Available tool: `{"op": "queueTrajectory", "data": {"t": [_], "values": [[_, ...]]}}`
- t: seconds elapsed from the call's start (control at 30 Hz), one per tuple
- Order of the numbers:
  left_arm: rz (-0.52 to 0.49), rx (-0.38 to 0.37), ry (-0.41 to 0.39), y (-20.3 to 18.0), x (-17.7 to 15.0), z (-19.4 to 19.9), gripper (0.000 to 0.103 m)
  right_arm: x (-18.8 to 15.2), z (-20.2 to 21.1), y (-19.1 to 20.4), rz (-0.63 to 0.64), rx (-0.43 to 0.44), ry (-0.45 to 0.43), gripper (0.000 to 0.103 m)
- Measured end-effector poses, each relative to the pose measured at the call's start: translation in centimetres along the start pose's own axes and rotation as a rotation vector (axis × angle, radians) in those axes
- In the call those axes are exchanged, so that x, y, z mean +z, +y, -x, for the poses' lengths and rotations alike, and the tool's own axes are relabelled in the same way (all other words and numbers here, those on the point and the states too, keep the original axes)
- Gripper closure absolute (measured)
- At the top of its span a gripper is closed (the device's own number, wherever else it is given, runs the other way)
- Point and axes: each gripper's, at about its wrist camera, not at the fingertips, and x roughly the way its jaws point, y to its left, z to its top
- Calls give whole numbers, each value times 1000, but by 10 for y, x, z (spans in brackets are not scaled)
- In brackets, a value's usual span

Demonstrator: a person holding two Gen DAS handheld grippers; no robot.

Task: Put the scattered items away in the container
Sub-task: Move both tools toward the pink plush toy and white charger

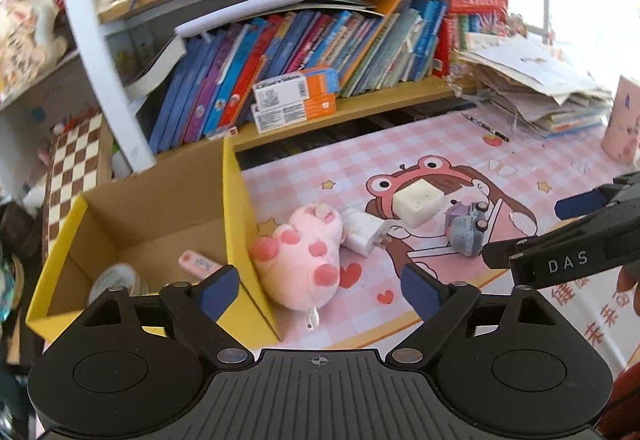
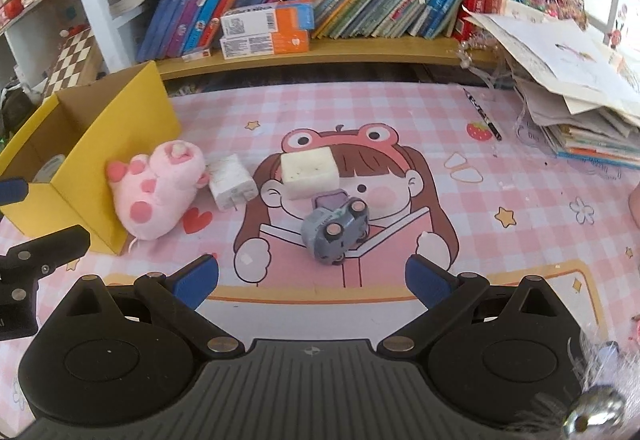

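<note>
Both the left gripper (image 1: 318,290) and right gripper (image 2: 312,282) gape wide, holding nothing. The pink plush (image 2: 158,194) leans against the yellow box (image 2: 96,144), with the toy car (image 2: 334,230) well apart.

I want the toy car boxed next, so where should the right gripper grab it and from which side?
Grip the toy car across its narrow body, between the wheels, coming from above. It lies tipped with wheels showing, free on all sides, just ahead of the open right gripper.

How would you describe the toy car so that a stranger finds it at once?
Start at the pink mat with the cartoon girl. On her open book lies the toy car, tipped on its side, wheels showing, beside a white block. It is the only grey-blue thing with wheels.
</note>
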Motion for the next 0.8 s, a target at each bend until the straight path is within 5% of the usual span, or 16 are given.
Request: {"op": "queueTrajectory", "data": {"t": [0.27, 0.8], "values": [[-77, -12, 17, -9, 9, -16, 40, -1, -8, -10, -22, 6, 0, 7], [-204, -7, 91, -20, 21, -58, 40, 6, -46, -22, -37, 17, 38, 17]]}}
